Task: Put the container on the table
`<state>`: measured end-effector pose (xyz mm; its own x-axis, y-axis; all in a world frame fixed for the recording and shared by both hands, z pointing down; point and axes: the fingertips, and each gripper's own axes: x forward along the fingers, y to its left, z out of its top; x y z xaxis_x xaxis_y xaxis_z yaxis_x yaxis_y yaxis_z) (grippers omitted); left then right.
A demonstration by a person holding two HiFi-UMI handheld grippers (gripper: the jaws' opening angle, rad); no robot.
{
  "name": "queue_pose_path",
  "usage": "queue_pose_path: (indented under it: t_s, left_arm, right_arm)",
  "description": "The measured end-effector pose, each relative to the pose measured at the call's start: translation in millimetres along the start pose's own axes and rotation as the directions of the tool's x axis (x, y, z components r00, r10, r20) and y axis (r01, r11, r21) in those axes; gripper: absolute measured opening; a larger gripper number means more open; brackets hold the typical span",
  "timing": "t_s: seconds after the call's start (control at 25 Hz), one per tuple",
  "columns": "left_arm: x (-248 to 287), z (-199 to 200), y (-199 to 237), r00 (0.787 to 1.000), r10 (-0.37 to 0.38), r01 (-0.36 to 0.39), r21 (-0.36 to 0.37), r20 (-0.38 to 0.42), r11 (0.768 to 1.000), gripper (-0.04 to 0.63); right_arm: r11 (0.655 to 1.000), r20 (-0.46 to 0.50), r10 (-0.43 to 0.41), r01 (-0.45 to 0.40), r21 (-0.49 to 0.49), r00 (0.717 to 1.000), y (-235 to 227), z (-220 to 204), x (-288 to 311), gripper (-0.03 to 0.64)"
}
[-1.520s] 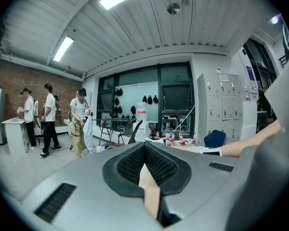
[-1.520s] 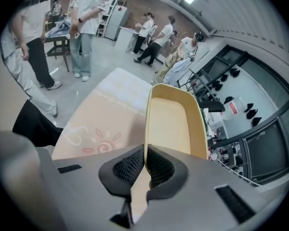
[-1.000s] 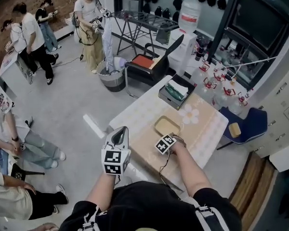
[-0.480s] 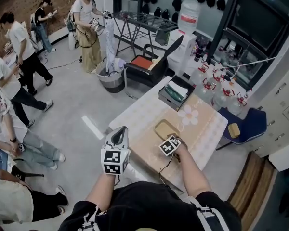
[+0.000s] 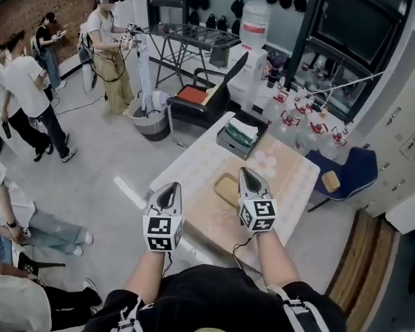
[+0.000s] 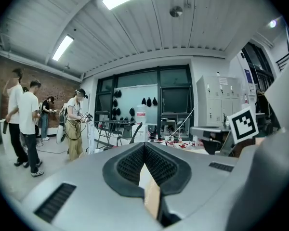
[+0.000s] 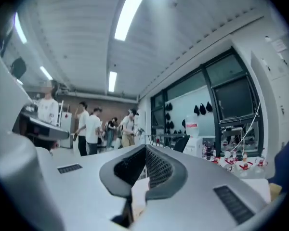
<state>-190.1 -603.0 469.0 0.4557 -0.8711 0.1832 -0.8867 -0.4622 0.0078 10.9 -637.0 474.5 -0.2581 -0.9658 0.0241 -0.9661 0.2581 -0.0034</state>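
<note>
- Presently, the cloth-covered table is standing on grey floor, with people gathering well apart at the left.
- The container, shallow, tan and rectangular, is lying toward the table's near edge.
- The left gripper and right gripper are hovering with jaws together, gripping nothing.

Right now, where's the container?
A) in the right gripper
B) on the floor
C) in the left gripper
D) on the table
D: the container lies flat on the table, and the right gripper beside it is shut on nothing.
</note>
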Motion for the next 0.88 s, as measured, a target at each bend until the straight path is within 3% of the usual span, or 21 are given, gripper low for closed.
queue_pose_path:
  t_s: [0.12, 0.24, 0.88]
  left_arm:
    - [-1.0, 6.0, -6.9, 1.000, -0.010, 0.010, 0.009, 0.007, 1.000, 0.011]
    - [-2.8, 11.8, -14.2, 1.000, -0.020, 0.020, 0.019, 0.013, 1.000, 0.012]
    - [-1.1, 10.6, -41.3, 0.999, -0.029, 0.029, 0.028, 0.021, 0.999, 0.012]
  right_arm:
    - [0.999, 0.101, -0.026, 0.023, 0.029, 0.995, 0.2, 34.0, -21.9, 0.014]
    - [0.998, 0.137, -0.035, 0.028, 0.054, 0.990, 1.5, 46.1, -37.4, 0.012]
    - [1.000, 0.117, -0.004, 0.001, 0.023, 0.993, 0.7, 34.6, -58.6, 0.014]
